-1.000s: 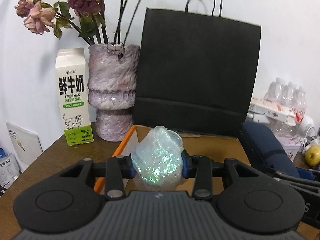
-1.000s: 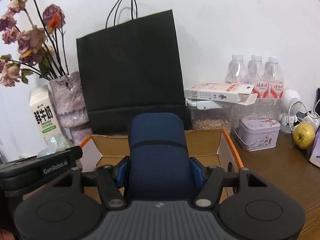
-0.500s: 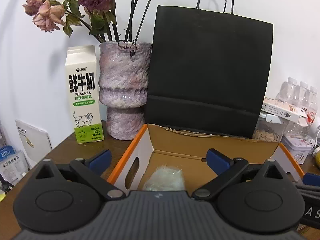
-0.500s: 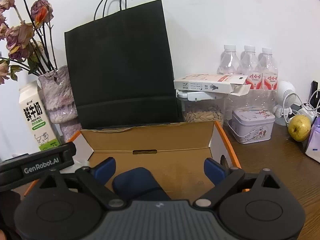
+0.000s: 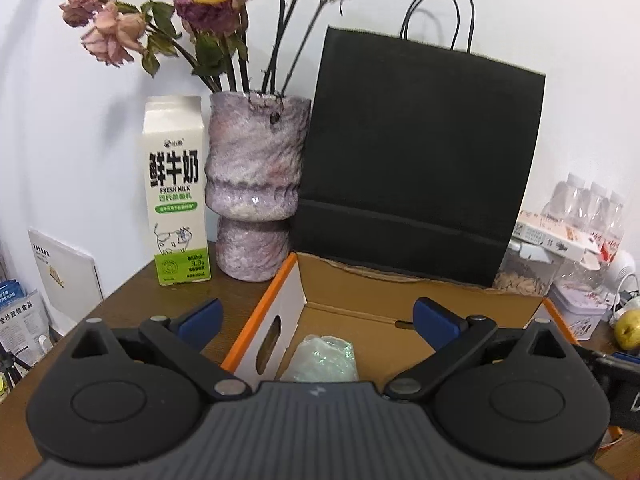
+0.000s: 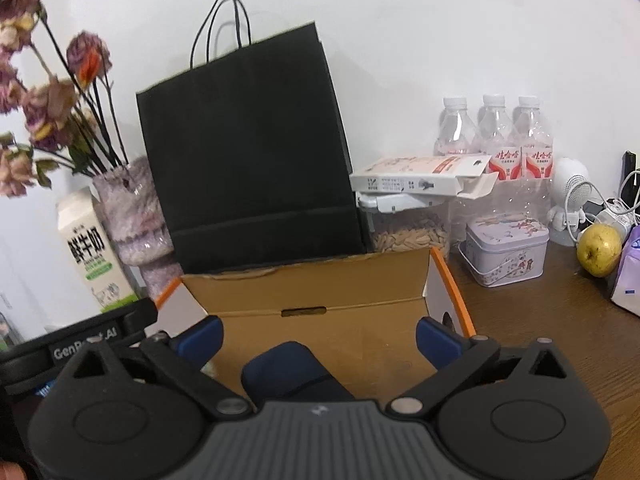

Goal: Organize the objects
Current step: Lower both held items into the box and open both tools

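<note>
Cardboard box (image 5: 360, 312), on worktop (image 6: 560, 320): holds crumpled iridescent bag (image 5: 324, 360), below and between spread left gripper (image 5: 316, 316) fingers, untouched. Navy case (image 6: 292, 376), long axis toward box's back wall, lies free; right gripper (image 6: 318, 338) just opened wide.

A big black paper bag (image 5: 416, 160) stands straight ahead. Left of it are a purple vase (image 5: 254, 196) with dry flowers (image 5: 208, 4) and a milk carton (image 5: 176, 192). Far right are water bottles (image 6: 496, 136), a tin (image 6: 506, 250) and a yellow pear (image 6: 600, 250).
</note>
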### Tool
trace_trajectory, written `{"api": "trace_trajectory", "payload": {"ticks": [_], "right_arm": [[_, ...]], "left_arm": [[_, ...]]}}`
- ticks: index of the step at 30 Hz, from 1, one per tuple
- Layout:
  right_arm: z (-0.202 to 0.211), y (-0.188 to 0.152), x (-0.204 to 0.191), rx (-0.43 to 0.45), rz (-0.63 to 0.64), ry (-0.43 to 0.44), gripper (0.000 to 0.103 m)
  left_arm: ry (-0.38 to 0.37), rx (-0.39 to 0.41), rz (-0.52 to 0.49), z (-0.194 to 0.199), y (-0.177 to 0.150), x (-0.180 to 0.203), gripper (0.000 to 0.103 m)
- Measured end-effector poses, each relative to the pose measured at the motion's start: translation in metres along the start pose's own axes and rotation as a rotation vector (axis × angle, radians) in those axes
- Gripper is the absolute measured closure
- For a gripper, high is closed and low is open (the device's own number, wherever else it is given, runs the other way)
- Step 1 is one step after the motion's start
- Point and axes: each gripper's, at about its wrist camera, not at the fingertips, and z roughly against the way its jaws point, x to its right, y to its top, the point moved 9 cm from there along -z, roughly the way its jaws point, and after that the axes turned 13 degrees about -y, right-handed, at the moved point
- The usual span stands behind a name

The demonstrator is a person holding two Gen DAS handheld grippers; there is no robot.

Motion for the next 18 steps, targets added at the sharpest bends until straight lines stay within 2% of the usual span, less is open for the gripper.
{"api": "trace_trajectory", "payload": {"ticks": [8, 18], "right_arm": [[0.025, 0.007, 0.002, 0.045, 0.011, 0.001, 0.000], [0.060, 0.003, 0.010, 0.096, 0.061, -0.011, 0.000]], "left_arm": [[-0.012, 0.031, 0.000, 0.024, 0.009, 0.002, 0.000], [-0.065, 0.048, -0.016, 0.064, 0.007, 0.008, 0.000]]}}
